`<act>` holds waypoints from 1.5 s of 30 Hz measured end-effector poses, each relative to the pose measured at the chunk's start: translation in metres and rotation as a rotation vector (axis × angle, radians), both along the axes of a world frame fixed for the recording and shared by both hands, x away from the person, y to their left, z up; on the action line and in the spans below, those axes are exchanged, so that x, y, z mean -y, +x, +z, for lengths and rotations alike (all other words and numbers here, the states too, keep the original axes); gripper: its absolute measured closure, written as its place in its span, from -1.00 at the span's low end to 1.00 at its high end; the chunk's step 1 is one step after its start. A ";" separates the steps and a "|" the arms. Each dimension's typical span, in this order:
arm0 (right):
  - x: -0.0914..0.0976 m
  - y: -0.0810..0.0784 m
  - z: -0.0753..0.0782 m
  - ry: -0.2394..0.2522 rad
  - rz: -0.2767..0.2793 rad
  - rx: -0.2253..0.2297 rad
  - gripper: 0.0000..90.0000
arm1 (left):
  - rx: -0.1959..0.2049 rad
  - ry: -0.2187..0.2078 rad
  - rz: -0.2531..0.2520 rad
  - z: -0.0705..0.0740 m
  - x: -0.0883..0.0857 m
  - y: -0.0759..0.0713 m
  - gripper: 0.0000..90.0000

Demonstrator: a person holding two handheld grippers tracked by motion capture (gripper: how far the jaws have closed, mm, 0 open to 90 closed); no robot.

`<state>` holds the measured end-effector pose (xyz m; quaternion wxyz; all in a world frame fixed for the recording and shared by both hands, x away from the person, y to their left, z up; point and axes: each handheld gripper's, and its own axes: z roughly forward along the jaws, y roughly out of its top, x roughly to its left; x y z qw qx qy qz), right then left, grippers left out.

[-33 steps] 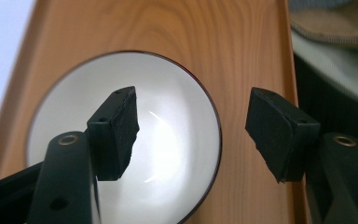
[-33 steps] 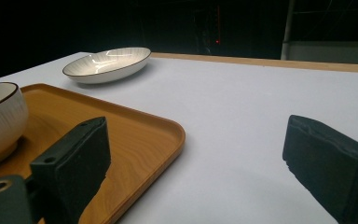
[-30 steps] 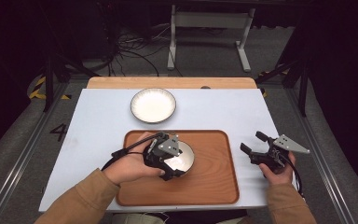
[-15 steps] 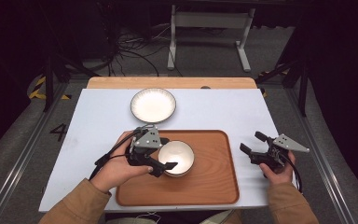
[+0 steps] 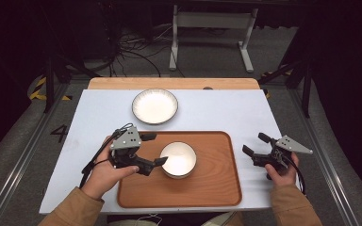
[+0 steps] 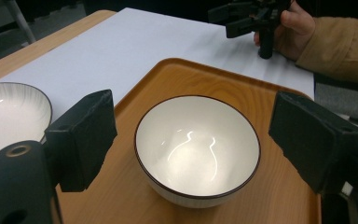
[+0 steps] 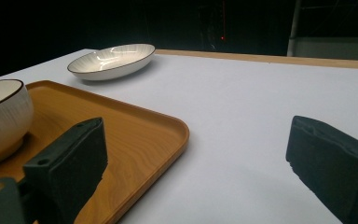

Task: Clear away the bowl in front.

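Release step: bowl [image 5: 178, 159] set upright on tray [image 5: 217, 188], frame centre. Left gripper [image 5: 153, 150] just left of bowl, jaws just opening, clear of rim, nothing between. Right gripper [image 5: 254, 146] lower right, open, empty. Next, probably: plate [image 5: 154, 105], upper centre.

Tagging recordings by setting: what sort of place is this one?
Probably a lab or studio recording station, not a home: a white-topped table on a dark floor with loose cables, a metal stand behind it, and only a wooden tray, bowl and plate laid out.
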<state>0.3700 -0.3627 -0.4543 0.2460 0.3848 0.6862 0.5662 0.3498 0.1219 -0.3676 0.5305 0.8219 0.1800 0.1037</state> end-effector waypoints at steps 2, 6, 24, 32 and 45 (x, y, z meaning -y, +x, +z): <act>0.000 0.000 0.000 -0.004 0.001 0.003 -0.89 | 0.004 -0.005 0.011 -0.001 -0.002 0.000 -0.65; -0.002 -0.002 0.000 -0.019 -0.002 0.021 -0.89 | 0.023 -0.041 0.043 -0.004 -0.012 0.000 -0.65; -0.003 -0.008 -0.001 -0.031 0.005 0.078 -0.90 | 0.025 -0.101 0.158 -0.021 -0.048 -0.005 -0.75; -0.004 -0.009 -0.001 -0.041 0.022 0.089 -0.90 | 0.019 -0.090 0.185 -0.035 -0.066 -0.007 -0.83; -0.004 -0.009 -0.001 -0.052 0.030 0.100 -0.90 | -0.014 -0.127 0.263 -0.065 -0.098 -0.005 -0.83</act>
